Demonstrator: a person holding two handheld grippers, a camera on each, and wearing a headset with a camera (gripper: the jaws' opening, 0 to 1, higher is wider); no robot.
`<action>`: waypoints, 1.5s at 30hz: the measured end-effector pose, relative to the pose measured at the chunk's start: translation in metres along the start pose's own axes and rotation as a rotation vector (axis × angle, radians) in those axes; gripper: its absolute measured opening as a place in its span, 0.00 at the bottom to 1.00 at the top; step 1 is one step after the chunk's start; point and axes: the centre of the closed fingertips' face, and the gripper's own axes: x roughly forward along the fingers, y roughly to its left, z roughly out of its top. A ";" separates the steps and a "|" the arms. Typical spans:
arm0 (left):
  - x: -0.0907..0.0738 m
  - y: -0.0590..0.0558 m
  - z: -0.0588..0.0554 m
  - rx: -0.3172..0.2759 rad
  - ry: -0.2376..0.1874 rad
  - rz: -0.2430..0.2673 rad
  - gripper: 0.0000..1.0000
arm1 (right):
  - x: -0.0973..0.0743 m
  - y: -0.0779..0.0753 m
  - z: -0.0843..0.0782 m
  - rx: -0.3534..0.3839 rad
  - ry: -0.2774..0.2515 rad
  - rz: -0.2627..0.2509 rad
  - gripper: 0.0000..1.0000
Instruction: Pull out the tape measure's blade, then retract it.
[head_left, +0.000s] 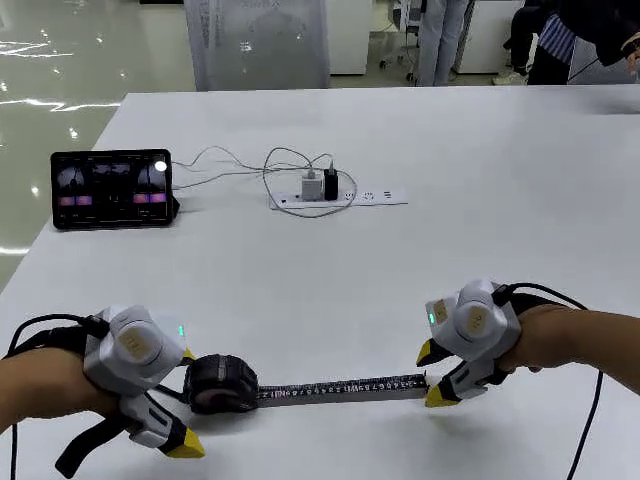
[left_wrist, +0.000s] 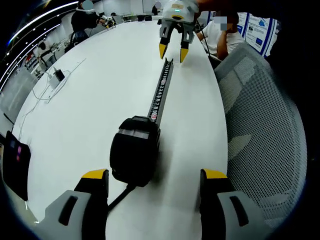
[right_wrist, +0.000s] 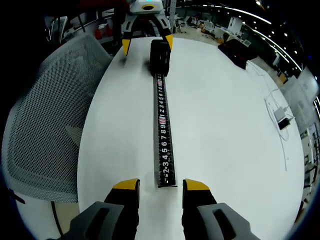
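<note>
the case (head_left: 220, 383) lies on the white tabletop (head_left: 400, 270), just ahead of the left gripper (head_left: 186, 400), whose jaws are wide apart. from the case the blade (head_left: 340, 388) runs to the right gripper (head_left: 431, 375), jaws apart beside its tip. with neither end clamped, the blade may snap back or drag the case. beyond the case sit a tablet (head_left: 112, 188) and a power strip (head_left: 340, 198), then glossy floor (head_left: 60, 60).
</note>
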 end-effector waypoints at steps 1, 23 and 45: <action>-0.001 0.000 0.000 -0.007 -0.003 0.005 0.73 | -0.001 0.001 0.000 0.006 -0.001 0.001 0.32; -0.041 0.028 0.016 -0.349 -0.340 0.193 0.99 | -0.033 -0.009 -0.006 0.260 -0.162 -0.160 0.59; -0.072 0.027 -0.018 -0.569 -0.514 0.448 0.99 | -0.073 0.008 -0.034 0.604 -0.452 -0.385 0.77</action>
